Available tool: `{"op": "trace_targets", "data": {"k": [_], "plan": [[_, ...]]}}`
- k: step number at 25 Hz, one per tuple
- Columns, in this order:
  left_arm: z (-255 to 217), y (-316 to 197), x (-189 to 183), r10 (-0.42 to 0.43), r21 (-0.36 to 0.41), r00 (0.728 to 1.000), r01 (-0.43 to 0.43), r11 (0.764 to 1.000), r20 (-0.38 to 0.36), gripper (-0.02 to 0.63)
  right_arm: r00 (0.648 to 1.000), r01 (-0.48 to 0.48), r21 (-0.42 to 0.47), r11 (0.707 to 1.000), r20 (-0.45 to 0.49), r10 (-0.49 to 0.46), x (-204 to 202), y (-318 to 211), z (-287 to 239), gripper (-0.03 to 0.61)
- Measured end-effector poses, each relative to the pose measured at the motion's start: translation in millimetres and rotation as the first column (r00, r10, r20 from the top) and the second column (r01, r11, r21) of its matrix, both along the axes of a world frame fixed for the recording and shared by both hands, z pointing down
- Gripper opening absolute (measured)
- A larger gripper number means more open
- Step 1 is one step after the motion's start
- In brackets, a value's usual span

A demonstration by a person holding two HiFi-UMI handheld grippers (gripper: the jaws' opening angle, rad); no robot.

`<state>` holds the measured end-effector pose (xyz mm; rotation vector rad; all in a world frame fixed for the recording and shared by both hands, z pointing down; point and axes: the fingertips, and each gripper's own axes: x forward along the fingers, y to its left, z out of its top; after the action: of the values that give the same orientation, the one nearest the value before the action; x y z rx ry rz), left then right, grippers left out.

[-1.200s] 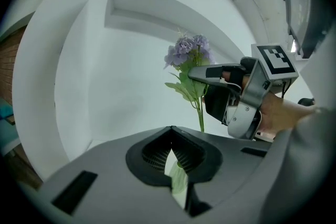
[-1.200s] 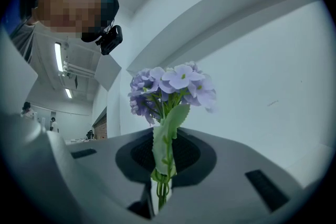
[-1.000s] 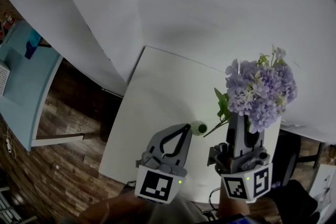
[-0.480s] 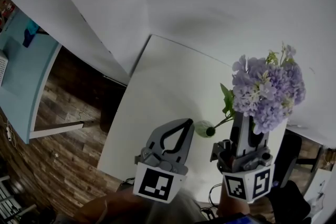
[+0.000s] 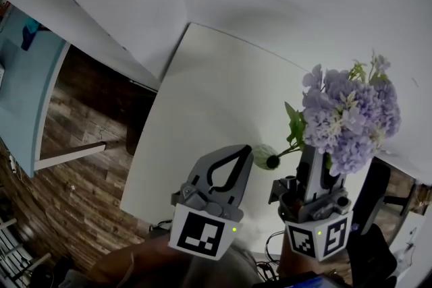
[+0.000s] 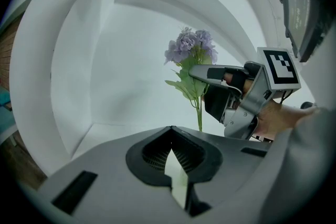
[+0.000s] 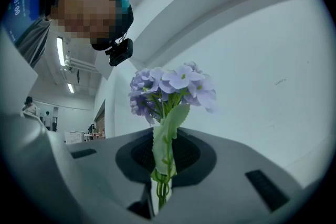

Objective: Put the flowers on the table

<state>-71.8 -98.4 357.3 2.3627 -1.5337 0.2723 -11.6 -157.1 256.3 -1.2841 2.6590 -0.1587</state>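
The right gripper [image 5: 314, 165] clamps the stems of the purple artificial flower bunch [image 5: 351, 118] above the white table [image 5: 202, 98] (left gripper [image 5: 237, 155] closed, apparently empty); placement is not yet done.

the head view looks steeply down from above the table [image 5: 202, 98], with the left gripper [image 5: 245, 150] and right gripper [image 5: 314, 160] close at its lower edge. the left gripper view looks along its own jaws, sideways at the right gripper nearby. the right gripper view tilts up along its jaws, taking in the head camera [image 7: 121, 52]. all three share the flowers [image 5: 351, 118], nearest in the right gripper view.
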Motion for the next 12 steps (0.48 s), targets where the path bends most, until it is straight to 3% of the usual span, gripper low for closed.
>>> {"op": "trace_targets", "data": {"k": [12], "plan": [[29, 3, 13, 0.019, -0.024, 1.0, -0.019, 1.0, 0.01, 0.008, 1.0, 0.026, -0.015, 1.0, 0.006, -0.026, 9, 17, 42, 0.035]]}}
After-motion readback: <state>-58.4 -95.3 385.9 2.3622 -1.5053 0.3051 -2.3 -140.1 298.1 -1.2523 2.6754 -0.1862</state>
